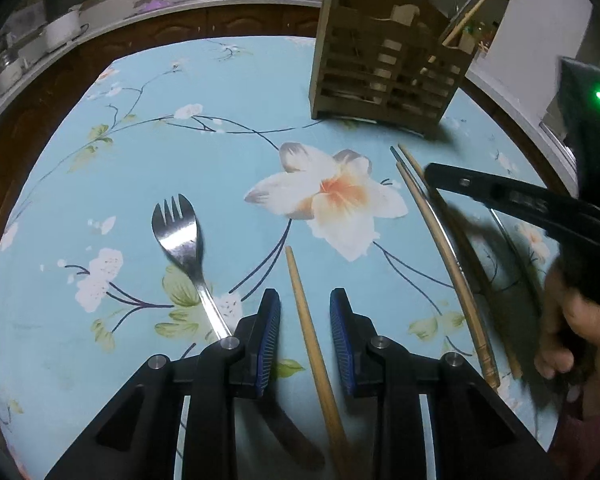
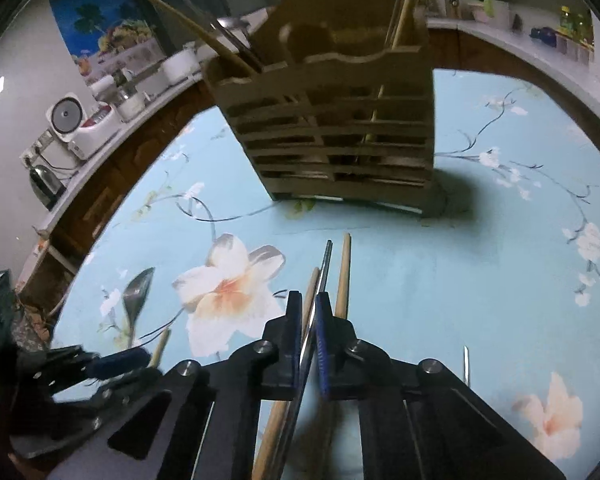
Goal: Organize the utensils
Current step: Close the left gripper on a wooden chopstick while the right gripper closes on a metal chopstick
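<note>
A slatted wooden utensil holder (image 1: 384,68) stands at the far side of the table and also shows in the right wrist view (image 2: 332,128), with chopsticks in it. My left gripper (image 1: 305,300) is open, its jaws on either side of a wooden chopstick (image 1: 312,336) lying on the cloth. A metal fork-spoon (image 1: 184,240) lies to its left. My right gripper (image 2: 309,300) is shut on a metal chopstick (image 2: 326,264). Wooden chopsticks (image 2: 343,276) lie right beside it. In the left wrist view the right gripper (image 1: 436,172) reaches over the chopsticks (image 1: 440,240) at right.
The table wears a light-blue floral cloth (image 1: 140,152). A counter with pots and jars (image 1: 60,32) curves behind it, with a rice cooker (image 2: 76,124) at the left. Another thin metal piece (image 2: 466,364) lies at the right.
</note>
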Tool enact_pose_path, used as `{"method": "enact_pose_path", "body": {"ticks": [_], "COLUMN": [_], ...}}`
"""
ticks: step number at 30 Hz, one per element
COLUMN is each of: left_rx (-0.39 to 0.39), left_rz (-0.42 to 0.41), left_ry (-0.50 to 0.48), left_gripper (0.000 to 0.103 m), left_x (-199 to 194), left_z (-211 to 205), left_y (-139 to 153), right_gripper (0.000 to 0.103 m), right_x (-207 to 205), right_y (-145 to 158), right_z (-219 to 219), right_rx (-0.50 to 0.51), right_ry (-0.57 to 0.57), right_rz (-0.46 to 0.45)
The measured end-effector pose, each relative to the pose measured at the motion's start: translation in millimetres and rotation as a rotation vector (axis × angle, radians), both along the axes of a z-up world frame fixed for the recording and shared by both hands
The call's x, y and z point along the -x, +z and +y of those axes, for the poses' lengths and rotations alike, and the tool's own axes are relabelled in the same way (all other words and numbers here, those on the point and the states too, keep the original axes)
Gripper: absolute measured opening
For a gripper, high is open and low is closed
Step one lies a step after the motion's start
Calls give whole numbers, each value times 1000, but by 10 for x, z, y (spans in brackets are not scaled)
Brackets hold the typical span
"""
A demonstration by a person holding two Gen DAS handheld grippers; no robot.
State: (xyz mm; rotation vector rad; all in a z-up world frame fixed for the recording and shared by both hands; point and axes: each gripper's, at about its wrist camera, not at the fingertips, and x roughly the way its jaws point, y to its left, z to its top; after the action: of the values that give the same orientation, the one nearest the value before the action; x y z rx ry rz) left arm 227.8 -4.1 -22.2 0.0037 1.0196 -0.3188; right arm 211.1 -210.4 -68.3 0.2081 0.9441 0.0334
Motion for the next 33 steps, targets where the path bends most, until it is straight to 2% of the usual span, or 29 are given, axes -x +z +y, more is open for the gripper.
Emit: {"method": "enact_pose_path", "body": {"ticks": [2, 12, 16, 19, 26, 29, 30, 33], "left_rx": [-2, -32, -71, -71, -88, -98, -94, -68], "left_rz": [1, -2, -18, -12, 10, -15, -20, -12], "left_ry": [-4, -13, -24, -21, -18, -18, -15, -12], "left_gripper": [26, 26, 22, 19, 18, 13, 7, 5], "left_x": [-5, 7, 5, -3, -33, -12, -5, 4], "left_z": [-3, -66, -131, -119, -126, -140, -131, -100], "left_y": [-7, -23, -27, -24, -11, -22, -29, -22], "right_gripper": [6, 7, 8, 9, 10, 8, 7, 5], "right_x": [-63, -349, -401, -426, -554, -510, -501, -435], "right_y": [-59, -77, -79, -62, -57, -72, -66, -2], "right_z": [-3, -41, -41, -63, -24, 27, 26, -10], "right_rx": [8, 42, 41, 27, 62, 109, 108, 49], "right_ry": [1, 20, 21, 13, 27, 43, 41, 35], "right_rz": [28, 52, 56, 73, 72, 43, 44, 39]}}
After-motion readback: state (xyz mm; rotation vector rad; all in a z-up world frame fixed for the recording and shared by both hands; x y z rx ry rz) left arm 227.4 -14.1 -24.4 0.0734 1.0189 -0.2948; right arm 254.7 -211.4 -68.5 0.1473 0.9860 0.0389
